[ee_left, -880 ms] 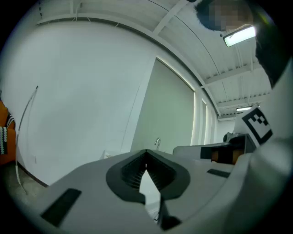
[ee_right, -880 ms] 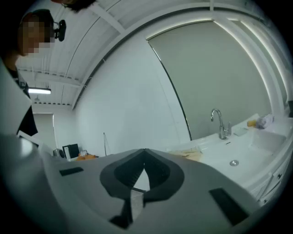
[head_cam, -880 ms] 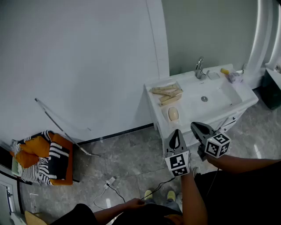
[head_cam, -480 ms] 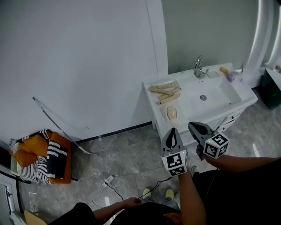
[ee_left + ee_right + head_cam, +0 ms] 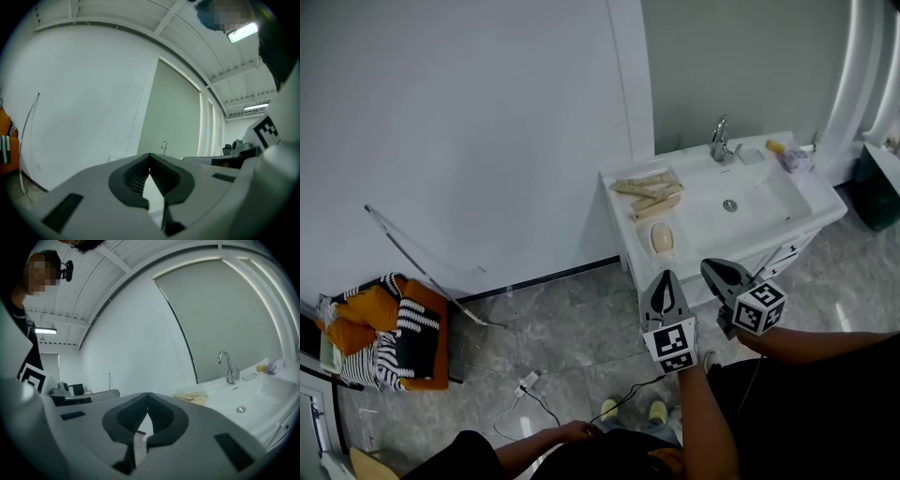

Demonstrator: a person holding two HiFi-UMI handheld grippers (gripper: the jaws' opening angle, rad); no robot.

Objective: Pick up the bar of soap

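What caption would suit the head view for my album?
Left gripper and right gripper, both shut, held short of the washbasin where the bar of soap lies.

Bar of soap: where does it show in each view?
Head view: bar of soap on the washbasin's left ledge, near the front.
Left gripper view: not in it.
Right gripper view: not in it.
Shared landmark: faucet, in all three.

Both claws sit side by side at lower centre-right of the head view, not touching. The left claw [image 5: 667, 277], jaws together and empty, tops a forearm [image 5: 705, 422] rising from the bottom edge. The right claw [image 5: 714, 269] is likewise closed and empty, its arm [image 5: 811, 345] coming in from the right
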